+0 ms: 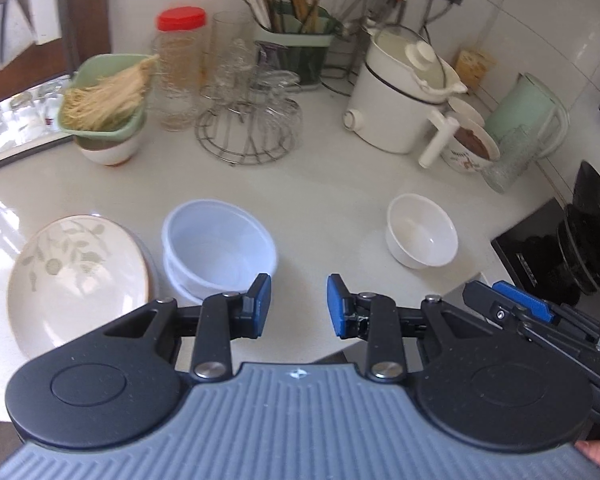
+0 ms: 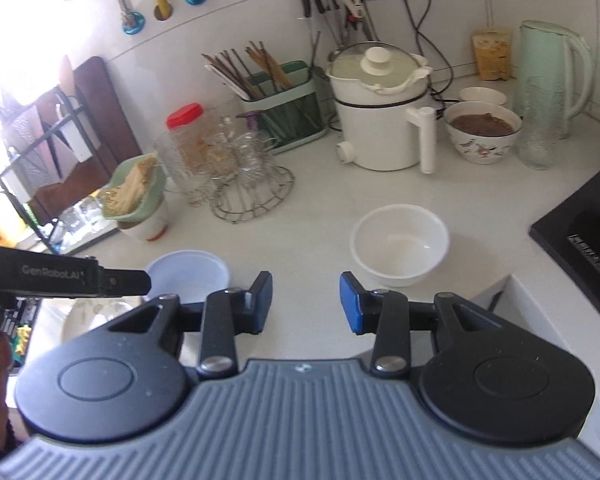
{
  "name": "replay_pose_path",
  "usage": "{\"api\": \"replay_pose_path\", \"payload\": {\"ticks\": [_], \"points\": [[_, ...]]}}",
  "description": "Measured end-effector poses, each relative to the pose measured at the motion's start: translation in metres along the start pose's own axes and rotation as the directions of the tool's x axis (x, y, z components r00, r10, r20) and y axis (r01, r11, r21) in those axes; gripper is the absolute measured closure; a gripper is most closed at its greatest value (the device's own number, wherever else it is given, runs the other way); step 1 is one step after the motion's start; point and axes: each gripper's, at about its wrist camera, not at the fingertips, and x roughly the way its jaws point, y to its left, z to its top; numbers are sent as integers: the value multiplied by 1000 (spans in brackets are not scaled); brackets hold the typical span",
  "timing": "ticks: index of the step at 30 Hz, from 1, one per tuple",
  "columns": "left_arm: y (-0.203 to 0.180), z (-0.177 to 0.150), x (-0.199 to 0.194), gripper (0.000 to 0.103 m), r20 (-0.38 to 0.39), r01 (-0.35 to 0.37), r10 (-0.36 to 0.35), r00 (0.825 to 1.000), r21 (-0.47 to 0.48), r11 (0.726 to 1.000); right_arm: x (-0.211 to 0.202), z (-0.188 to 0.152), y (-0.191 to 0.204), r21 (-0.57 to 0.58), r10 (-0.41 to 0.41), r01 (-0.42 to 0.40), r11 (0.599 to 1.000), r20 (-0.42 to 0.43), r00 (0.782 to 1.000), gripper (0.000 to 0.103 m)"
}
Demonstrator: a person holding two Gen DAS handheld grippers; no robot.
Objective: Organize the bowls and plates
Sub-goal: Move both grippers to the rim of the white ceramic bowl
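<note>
A leaf-patterned oval plate [image 1: 76, 280] lies at the counter's front left. Beside it stands a stack of white plastic bowls [image 1: 218, 248], also in the right wrist view [image 2: 188, 276]. A single white ceramic bowl [image 1: 422, 236] stands to the right, also in the right wrist view [image 2: 400, 244]. My left gripper [image 1: 299, 306] is open and empty, held above the counter's front edge just right of the bowl stack. My right gripper [image 2: 306, 302] is open and empty, just short of the white bowl; it shows in the left wrist view [image 1: 512, 308].
At the back stand a green dish of noodles on bowls [image 1: 104, 108], a red-lidded jar [image 1: 180, 68], a wire rack of glasses [image 1: 248, 120], a white cooker [image 1: 400, 96], a bowl of brown food [image 2: 482, 132] and a green kettle [image 2: 556, 76]. A black stove [image 2: 580, 240] is at right.
</note>
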Motion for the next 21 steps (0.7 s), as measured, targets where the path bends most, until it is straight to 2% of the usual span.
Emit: {"api": "replay_pose_path", "payload": {"ticks": [6, 12, 21], "points": [[-19, 17, 26, 60, -10, 41, -40, 999, 34, 999, 10, 5, -21, 31, -55, 55, 998, -7, 998, 62], [-41, 45, 57, 59, -38, 98, -96, 995, 71, 993, 23, 20, -42, 66, -99, 99, 993, -3, 995, 62], [-63, 83, 97, 58, -66, 133, -126, 990, 124, 983, 50, 41, -61, 82, -149, 148, 986, 2, 989, 62]]}}
